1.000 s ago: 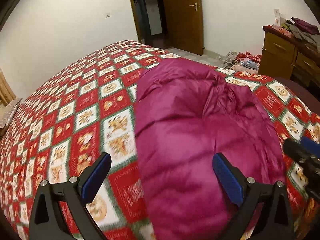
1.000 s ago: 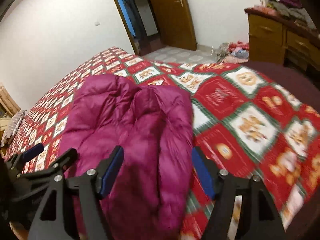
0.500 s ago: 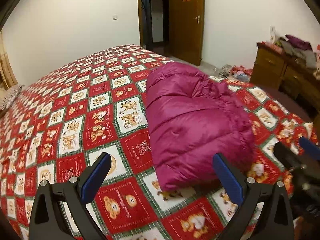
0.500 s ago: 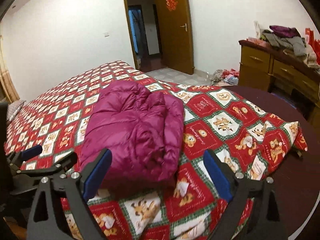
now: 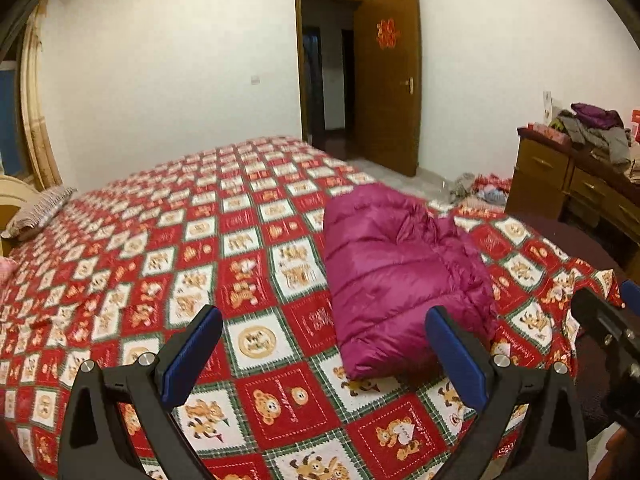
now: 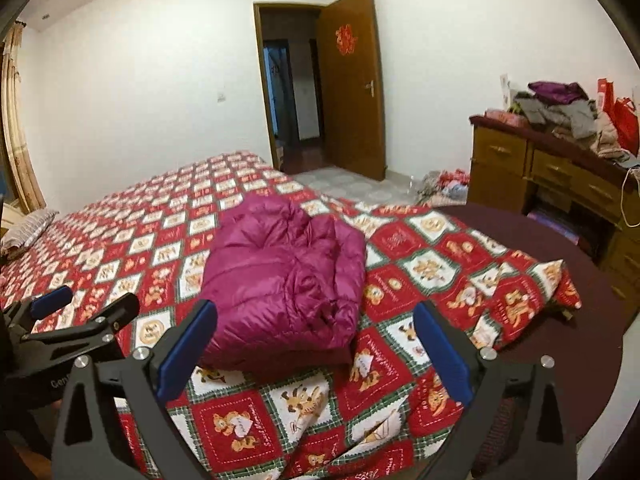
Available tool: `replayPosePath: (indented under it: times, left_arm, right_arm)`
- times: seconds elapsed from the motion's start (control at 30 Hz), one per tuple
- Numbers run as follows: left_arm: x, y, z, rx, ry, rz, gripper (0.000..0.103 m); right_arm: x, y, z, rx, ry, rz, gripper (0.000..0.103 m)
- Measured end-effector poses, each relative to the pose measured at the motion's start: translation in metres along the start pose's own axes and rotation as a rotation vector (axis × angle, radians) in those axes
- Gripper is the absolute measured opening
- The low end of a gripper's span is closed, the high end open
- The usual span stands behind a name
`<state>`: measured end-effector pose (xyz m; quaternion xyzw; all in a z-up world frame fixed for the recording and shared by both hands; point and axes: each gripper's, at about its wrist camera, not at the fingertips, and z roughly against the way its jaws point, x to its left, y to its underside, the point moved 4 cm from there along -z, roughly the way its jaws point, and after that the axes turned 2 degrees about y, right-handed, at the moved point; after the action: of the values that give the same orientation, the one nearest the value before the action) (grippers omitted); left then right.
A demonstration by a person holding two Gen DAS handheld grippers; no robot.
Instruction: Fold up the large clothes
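A magenta puffer jacket [image 5: 396, 272] lies folded into a compact bundle on the bed's red patterned quilt [image 5: 240, 248], near the foot corner. It also shows in the right wrist view [image 6: 288, 280]. My left gripper [image 5: 324, 356] is open and empty, held back above the bed's near edge, with the jacket beyond its right finger. My right gripper [image 6: 316, 352] is open and empty, held back from the jacket's near edge. The left gripper's fingers [image 6: 52, 304] show at the left of the right wrist view.
A wooden dresser [image 6: 552, 176] piled with clothes [image 6: 568, 112] stands at the right. More clothes lie on the floor [image 6: 444, 184] near an open door [image 6: 352, 84]. A pillow [image 5: 36, 212] lies at the bed's far left. The quilt's corner [image 6: 560, 284] hangs over dark maroon bedding.
Both grippers have pulled back and up from the jacket, which filled the views before. The jacket lies untouched and folded on the quilt.
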<state>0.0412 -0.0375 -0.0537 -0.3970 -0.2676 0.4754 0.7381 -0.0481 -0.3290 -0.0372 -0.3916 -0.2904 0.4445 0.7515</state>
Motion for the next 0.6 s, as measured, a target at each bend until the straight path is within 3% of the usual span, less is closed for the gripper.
replayPosePath:
  times: [0.27,0.43,0.6]
  left_arm:
    - [0.001,-0.003,0.015,-0.025,0.011,-0.011,0.102]
    - [0.004,0.004,0.003,0.016,-0.028,-0.022,0.102]
    - [0.010,0.011,-0.029,0.106,-0.052,-0.017,0.102]
  right_arm:
    - [0.005,-0.012,0.020,-0.071,0.025,0.029,0.103]
    - [0.009,-0.001,0.003,-0.014,0.015,0.048,0.103]
    - [0.009,0.007,-0.014,0.018,-0.029,0.050,0.103]
